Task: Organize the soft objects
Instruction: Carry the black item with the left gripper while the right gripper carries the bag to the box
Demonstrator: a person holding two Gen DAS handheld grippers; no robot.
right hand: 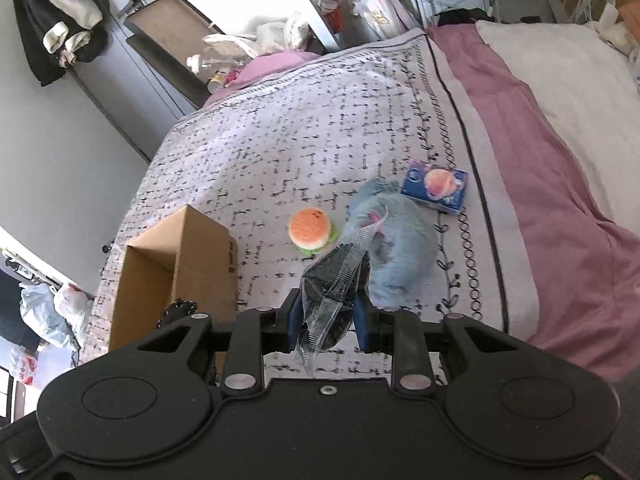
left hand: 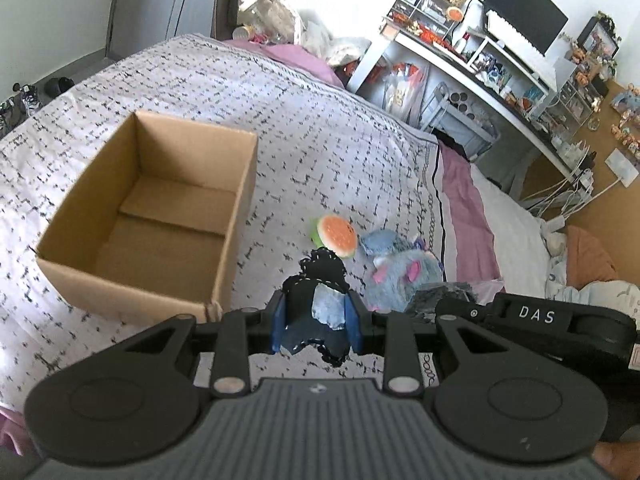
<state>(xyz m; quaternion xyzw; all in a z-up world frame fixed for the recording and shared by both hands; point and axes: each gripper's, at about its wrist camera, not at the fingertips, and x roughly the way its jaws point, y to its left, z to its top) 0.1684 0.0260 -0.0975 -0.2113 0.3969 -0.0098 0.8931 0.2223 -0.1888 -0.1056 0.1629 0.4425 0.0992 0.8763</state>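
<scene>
Above the bedspread [left hand: 320, 128], left tool [left hand: 317, 322] clamping dark pouch [left hand: 316, 280], right tool [right hand: 326, 320] clamping plastic bag [right hand: 336, 280]

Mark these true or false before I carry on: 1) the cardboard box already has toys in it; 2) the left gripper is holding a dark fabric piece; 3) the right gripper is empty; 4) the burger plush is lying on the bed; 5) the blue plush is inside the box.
1) False: the cardboard box is empty.
2) True: the left gripper clamps a dark fabric piece.
3) False: the right gripper grips a clear bag of dark material.
4) True: the burger plush lies on the bed.
5) False: the blue plush lies on the bed.
</scene>
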